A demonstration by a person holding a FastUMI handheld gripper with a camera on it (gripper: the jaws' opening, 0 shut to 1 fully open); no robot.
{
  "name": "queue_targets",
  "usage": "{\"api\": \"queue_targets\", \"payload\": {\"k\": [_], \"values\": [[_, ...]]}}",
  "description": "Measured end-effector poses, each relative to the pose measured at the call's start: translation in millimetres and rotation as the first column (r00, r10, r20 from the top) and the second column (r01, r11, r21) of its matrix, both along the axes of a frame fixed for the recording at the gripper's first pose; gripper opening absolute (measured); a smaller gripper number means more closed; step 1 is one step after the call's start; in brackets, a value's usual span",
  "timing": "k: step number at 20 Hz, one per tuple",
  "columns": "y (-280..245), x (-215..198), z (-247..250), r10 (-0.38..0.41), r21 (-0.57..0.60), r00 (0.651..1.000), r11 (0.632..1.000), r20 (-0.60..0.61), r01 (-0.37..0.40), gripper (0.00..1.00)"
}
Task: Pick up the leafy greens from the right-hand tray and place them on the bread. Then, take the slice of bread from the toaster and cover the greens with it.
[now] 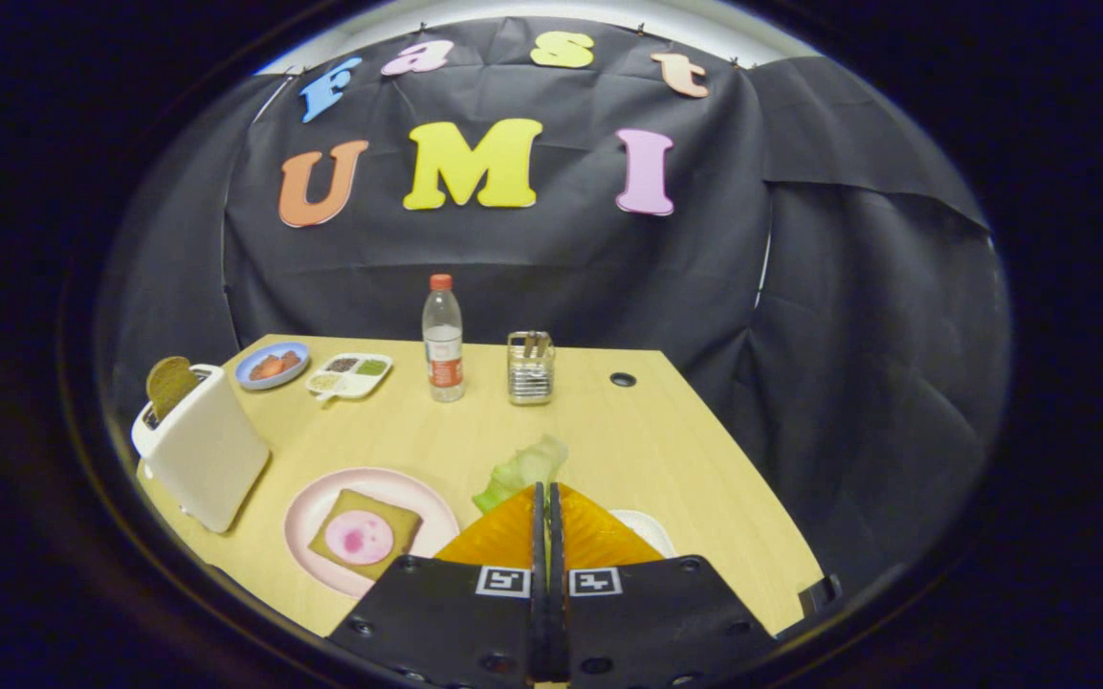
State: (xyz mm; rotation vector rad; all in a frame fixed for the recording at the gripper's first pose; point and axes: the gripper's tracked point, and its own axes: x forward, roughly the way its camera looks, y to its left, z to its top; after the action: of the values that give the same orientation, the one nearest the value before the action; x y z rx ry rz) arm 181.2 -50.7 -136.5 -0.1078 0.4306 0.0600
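One hand-held gripper (547, 498) apparently gripping greens (520, 469)

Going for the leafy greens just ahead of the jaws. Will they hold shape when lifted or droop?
The leafy greens look thin and ruffled, so probably floppy and drooping. Likely very light, apt to slip from a shallow pinch. The gripper has its jaws closed together on nothing, so open first.

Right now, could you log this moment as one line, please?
gripper shut, empty | greens just ahead | bread on pink plate | toast in toaster
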Motion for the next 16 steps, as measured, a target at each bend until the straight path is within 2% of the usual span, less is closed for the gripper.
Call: {"api": "queue_targets", "payload": {"k": [5, 10, 16], "values": [[63, -19, 8, 0.112, -0.019, 0.994, 0.994, 0.017, -0.112, 0.0], [132, -44, 9, 0.23, -0.033, 0.973, 0.973, 0.025, -0.229, 0.0], [199, -55, -35, 0.329, -0.067, 0.943, 0.941, -0.05, -0.331, 0.0]]}}
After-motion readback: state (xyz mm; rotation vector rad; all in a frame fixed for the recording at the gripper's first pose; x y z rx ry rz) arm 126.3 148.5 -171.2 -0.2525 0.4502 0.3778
